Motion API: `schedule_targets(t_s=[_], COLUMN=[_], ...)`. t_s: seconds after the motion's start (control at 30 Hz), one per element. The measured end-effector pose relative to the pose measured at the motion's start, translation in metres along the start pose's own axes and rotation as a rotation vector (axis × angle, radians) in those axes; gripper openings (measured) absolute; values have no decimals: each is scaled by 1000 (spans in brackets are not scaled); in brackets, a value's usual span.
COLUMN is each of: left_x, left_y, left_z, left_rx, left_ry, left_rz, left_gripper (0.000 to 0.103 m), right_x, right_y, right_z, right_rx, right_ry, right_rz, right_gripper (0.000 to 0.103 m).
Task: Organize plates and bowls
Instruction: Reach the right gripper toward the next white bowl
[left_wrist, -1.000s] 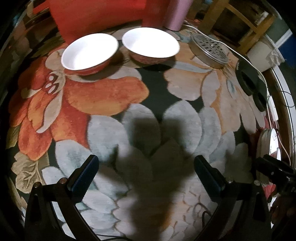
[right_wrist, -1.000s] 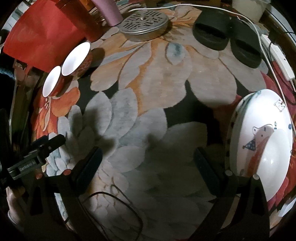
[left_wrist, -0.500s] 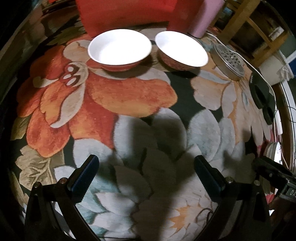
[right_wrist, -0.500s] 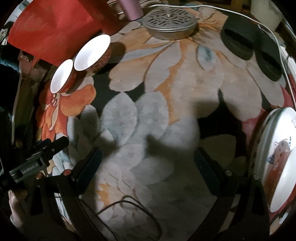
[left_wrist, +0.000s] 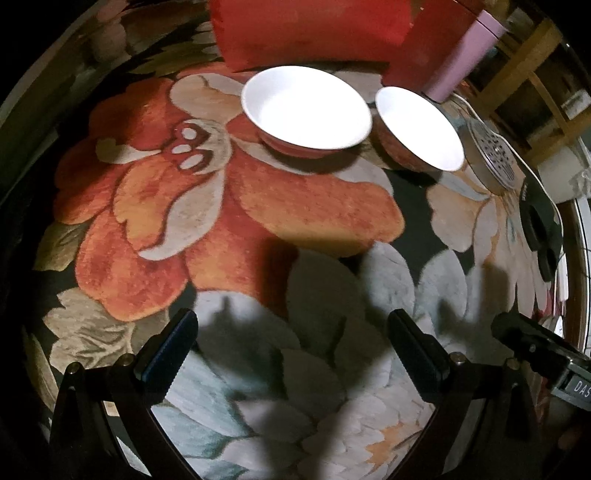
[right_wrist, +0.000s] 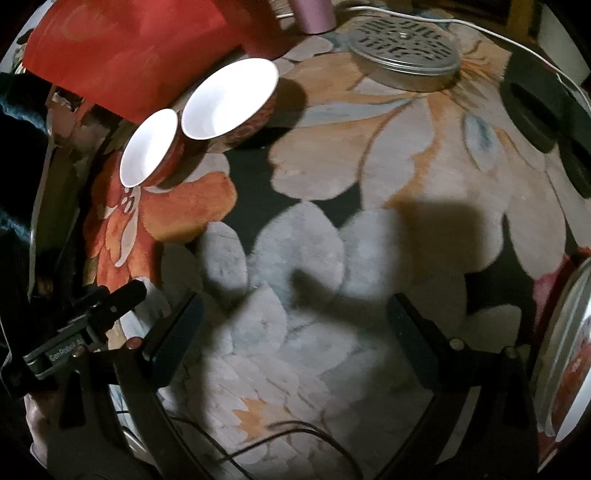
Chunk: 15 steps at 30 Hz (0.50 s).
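Observation:
Two bowls, white inside and red outside, stand side by side on a flowered rug. In the left wrist view the left bowl (left_wrist: 306, 107) and right bowl (left_wrist: 419, 133) lie far ahead of my open, empty left gripper (left_wrist: 291, 347). The right wrist view shows the same left bowl (right_wrist: 149, 153) and right bowl (right_wrist: 229, 103) up left of my open, empty right gripper (right_wrist: 295, 330). A white plate (right_wrist: 569, 354) with a cartoon print sits at the right edge, just right of my right gripper. My left gripper (right_wrist: 122, 295) shows at the left there.
A red cushion (left_wrist: 310, 29) and a pink tumbler (left_wrist: 465, 55) stand behind the bowls. A perforated metal lid (right_wrist: 404, 53), black slippers (right_wrist: 539, 110) and a white cable (right_wrist: 517, 40) lie at the far right. A dark cable (right_wrist: 280, 435) runs under my right gripper.
Both grippers have swung left and forward: the bowls have shifted right and grown in both views, and the plate has slid to the right edge of the right wrist view. Both grippers stay open.

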<state>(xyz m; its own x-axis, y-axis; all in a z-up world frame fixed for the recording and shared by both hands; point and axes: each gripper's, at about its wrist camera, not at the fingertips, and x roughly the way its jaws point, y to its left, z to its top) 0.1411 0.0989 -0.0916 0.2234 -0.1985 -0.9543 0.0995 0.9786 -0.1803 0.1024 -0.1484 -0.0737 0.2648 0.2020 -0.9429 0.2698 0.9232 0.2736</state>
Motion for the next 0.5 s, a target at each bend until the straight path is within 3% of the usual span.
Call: schedule_targets(t_s=[0.5], left_x=[1], left_y=[34], left_z=[9], left_rx=[-66], left_ry=[6], left_rz=[16], left_gripper=[102], right_x=[29], right_y=[28], right_z=[23], right_rx=[12], right_ry=[35], right_rz=[46], right_gripper=[100])
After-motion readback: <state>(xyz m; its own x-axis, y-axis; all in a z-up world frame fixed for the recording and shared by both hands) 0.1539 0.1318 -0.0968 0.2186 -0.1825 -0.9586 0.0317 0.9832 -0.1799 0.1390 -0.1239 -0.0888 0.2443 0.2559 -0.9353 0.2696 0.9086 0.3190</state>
